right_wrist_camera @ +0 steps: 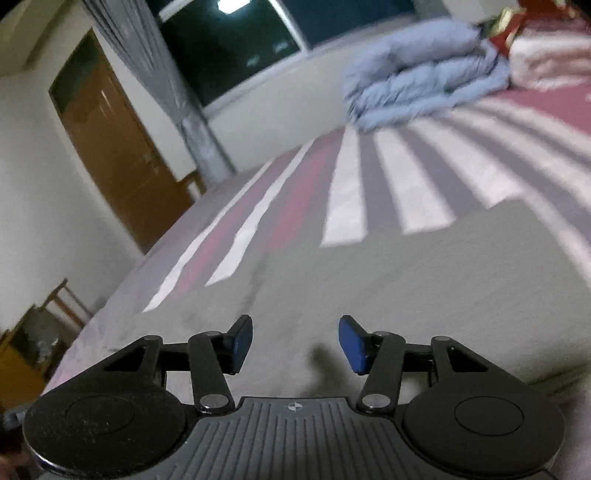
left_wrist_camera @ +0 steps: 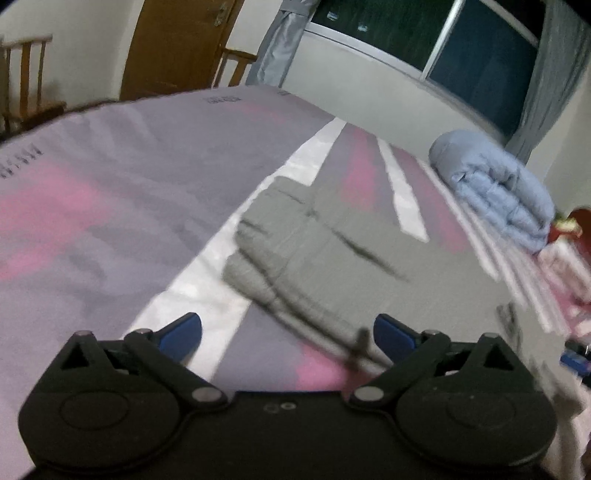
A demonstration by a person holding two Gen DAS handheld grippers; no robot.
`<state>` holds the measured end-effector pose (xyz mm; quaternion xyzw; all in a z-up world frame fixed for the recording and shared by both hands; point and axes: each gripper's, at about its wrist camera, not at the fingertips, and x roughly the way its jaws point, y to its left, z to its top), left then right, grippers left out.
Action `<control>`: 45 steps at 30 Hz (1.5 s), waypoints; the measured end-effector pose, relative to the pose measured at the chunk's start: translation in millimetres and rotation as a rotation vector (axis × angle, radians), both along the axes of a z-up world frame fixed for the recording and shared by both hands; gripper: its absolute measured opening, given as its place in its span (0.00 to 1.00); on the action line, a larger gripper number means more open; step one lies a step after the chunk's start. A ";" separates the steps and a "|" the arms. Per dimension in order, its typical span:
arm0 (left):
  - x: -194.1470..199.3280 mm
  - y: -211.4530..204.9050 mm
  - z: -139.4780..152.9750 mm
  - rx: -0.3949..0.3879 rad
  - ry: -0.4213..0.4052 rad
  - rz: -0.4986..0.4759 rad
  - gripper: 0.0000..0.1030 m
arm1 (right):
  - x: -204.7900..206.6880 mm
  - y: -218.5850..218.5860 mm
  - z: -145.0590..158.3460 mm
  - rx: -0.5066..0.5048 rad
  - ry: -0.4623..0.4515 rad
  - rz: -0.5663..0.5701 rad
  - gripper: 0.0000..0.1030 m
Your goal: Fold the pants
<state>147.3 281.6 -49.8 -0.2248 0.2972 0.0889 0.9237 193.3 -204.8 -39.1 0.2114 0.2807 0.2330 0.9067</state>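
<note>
Grey-green pants [left_wrist_camera: 332, 254] lie folded flat on the striped bed cover [left_wrist_camera: 110, 177]; the stacked layers show along their left edge. My left gripper [left_wrist_camera: 287, 334] hovers over the near left corner of the pants, its blue pads spread wide and nothing between them. In the right wrist view the pants [right_wrist_camera: 424, 280] fill the middle as a broad flat panel. My right gripper [right_wrist_camera: 295, 341] stands open just above that cloth, pads apart and clear of it.
A folded pale blue quilt [left_wrist_camera: 495, 188] sits at the far right of the bed, with pink bedding [left_wrist_camera: 565, 266] beside it. Wooden chairs [left_wrist_camera: 26, 81] and a brown door [left_wrist_camera: 173, 48] stand beyond the bed's far edge. A dark window [left_wrist_camera: 424, 33] with grey curtains [left_wrist_camera: 280, 40] spans the wall.
</note>
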 end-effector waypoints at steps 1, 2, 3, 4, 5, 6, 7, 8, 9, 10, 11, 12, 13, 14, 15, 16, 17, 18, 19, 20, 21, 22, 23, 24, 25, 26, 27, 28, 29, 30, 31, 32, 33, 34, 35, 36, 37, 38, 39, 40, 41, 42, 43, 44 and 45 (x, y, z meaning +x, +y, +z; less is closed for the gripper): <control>4.7 3.2 -2.2 -0.050 -0.011 -0.010 0.87 | 0.7 -11.4 1.8 -0.011 -0.015 -0.027 0.52; 9.0 7.1 -5.5 -0.105 -0.020 -0.015 0.81 | 1.2 -26.1 4.6 -0.012 -0.025 -0.055 0.52; 14.3 12.9 -11.1 -0.178 -0.026 -0.020 0.74 | -2.3 -38.9 9.1 -0.015 -0.032 -0.079 0.52; 19.4 18.0 -18.3 -0.256 -0.026 -0.025 0.72 | -5.2 -54.5 12.5 -0.028 -0.039 -0.111 0.52; 23.7 22.7 -25.5 -0.328 -0.030 -0.028 0.72 | -8.1 -68.3 16.4 -0.034 -0.042 -0.138 0.52; 26.8 26.3 -31.6 -0.376 -0.042 -0.023 0.71 | -10.4 -82.7 17.1 -0.029 -0.039 -0.163 0.52; 30.5 29.6 -37.5 -0.412 -0.057 -0.018 0.69 | -13.1 -92.8 17.8 -0.029 -0.036 -0.180 0.52; 33.4 33.4 -43.1 -0.443 -0.066 -0.005 0.67 | -15.4 -102.0 18.3 -0.037 -0.035 -0.199 0.52; 35.0 37.7 -48.1 -0.473 -0.079 0.014 0.61 | -21.7 -111.3 18.7 -0.044 -0.034 -0.219 0.52; 37.2 44.2 -54.8 -0.515 -0.099 0.036 0.53 | -26.2 -120.7 17.4 -0.043 -0.032 -0.236 0.52; 38.3 50.7 -60.2 -0.555 -0.119 0.055 0.50 | -29.5 -129.4 15.5 -0.040 -0.025 -0.252 0.52; 39.1 56.6 -67.0 -0.597 -0.137 0.076 0.39 | -31.9 -136.9 12.6 -0.037 -0.020 -0.276 0.52; 39.6 62.0 -74.5 -0.639 -0.150 0.092 0.37 | -37.4 -145.5 10.7 -0.034 -0.012 -0.295 0.52; 40.1 65.7 -80.0 -0.674 -0.169 0.086 0.36 | -40.8 -151.6 8.5 -0.028 -0.001 -0.308 0.52; 40.5 67.6 -83.2 -0.690 -0.186 0.075 0.35 | -44.9 -158.6 6.3 -0.021 0.011 -0.322 0.52; 40.8 67.5 -83.8 -0.684 -0.191 0.065 0.33 | -47.6 -164.5 2.7 -0.012 0.022 -0.335 0.52; 41.5 65.1 -82.1 -0.652 -0.182 0.058 0.30 | -49.7 -164.9 -0.8 -0.004 0.033 -0.344 0.52; 42.6 61.7 -79.0 -0.603 -0.163 0.051 0.24 | -50.0 -166.7 -3.2 0.003 0.040 -0.348 0.52; 43.7 57.9 -74.5 -0.550 -0.141 0.045 0.21 | -50.6 -167.9 -5.1 0.010 0.046 -0.352 0.52; 44.7 54.5 -67.7 -0.501 -0.127 0.043 0.21 | -51.1 -168.9 -5.6 0.017 0.051 -0.352 0.52; 45.1 49.0 -59.3 -0.442 -0.119 0.040 0.20 | -50.0 -170.1 -6.7 0.032 0.057 -0.351 0.52; 44.0 42.3 -49.7 -0.374 -0.122 0.033 0.19 | -48.1 -171.7 -7.5 0.052 0.064 -0.351 0.52; 41.9 35.1 -40.8 -0.325 -0.140 0.028 0.19 | -47.1 -172.3 -7.1 0.066 0.066 -0.355 0.52; 40.1 29.9 -34.2 -0.307 -0.157 0.026 0.19 | -46.4 -174.1 -5.7 0.072 0.062 -0.357 0.52; 41.6 23.3 -23.7 -0.278 -0.164 0.018 0.19 | -45.8 -177.3 -4.6 0.077 0.058 -0.359 0.52; 43.2 16.6 -13.8 -0.250 -0.175 0.006 0.19 | -42.7 -179.8 -4.1 0.084 0.057 -0.358 0.52; 45.4 8.9 -3.7 -0.226 -0.187 -0.012 0.18 | -41.2 -183.5 -3.5 0.094 0.057 -0.359 0.52; 47.8 -2.3 10.1 -0.193 -0.198 -0.042 0.18 | -41.5 -186.7 -2.9 0.099 0.056 -0.364 0.52; 51.3 -13.8 21.6 -0.159 -0.206 -0.069 0.18 | -40.3 -190.9 -2.2 0.105 0.055 -0.373 0.52; 55.4 -27.9 33.9 -0.119 -0.210 -0.102 0.18 | -39.5 -194.7 -0.5 0.108 0.051 -0.382 0.52; 60.4 -44.4 44.3 -0.077 -0.208 -0.136 0.18 | -36.7 -199.5 1.9 0.099 0.051 -0.394 0.52; 64.6 -61.4 52.1 -0.035 -0.202 -0.161 0.18 | -33.4 -203.1 4.3 0.079 0.056 -0.407 0.52; 69.8 -80.3 59.3 0.007 -0.193 -0.184 0.18 | -29.7 -207.3 6.6 0.060 0.063 -0.416 0.52; 70.3 -99.3 62.9 0.043 -0.186 -0.206 0.18 | -25.0 -212.4 8.1 0.050 0.072 -0.410 0.52; 73.7 -117.5 66.5 0.075 -0.178 -0.226 0.18 | -20.8 -217.1 8.6 0.043 0.083 -0.404 0.52; 78.2 -137.7 69.7 0.109 -0.174 -0.250 0.18 | -17.9 -221.9 9.2 0.038 0.090 -0.405 0.52; 82.1 -159.4 72.0 0.143 -0.175 -0.283 0.18 | -15.1 -227.8 9.2 0.037 0.092 -0.397 0.52; 87.0 -182.6 73.2 0.172 -0.179 -0.317 0.18 | -13.6 -232.9 8.9 0.041 0.090 -0.387 0.52; 90.5 -204.6 74.5 0.191 -0.183 -0.352 0.18 | -13.5 -237.9 8.5 0.048 0.086 -0.383 0.52; 94.5 -228.5 75.2 0.204 -0.189 -0.394 0.18 | -14.1 -244.3 7.6 0.055 0.081 -0.380 0.52; 97.5 -250.2 74.9 0.215 -0.194 -0.431 0.18 | -15.0 -249.9 6.4 0.063 0.080 -0.375 0.52; 101.7 -271.1 74.4 0.222 -0.196 -0.470 0.18 | -16.2 -255.4 4.5 0.074 0.082 -0.370 0.52; 105.8 -294.7 70.0 0.226 -0.191 -0.518 0.18 | -18.3 -261.6 2.3 0.085 0.084 -0.368 0.52; 110.3 -316.6 65.6 0.224 -0.180 -0.558 0.18 | -20.0 -266.7 1.0 0.089 0.086 -0.370 0.52; 115.5 -338.4 58.3 0.214 -0.157 -0.598 0.18 | -22.0 -271.7 -0.5 0.091 0.092 -0.374 0.52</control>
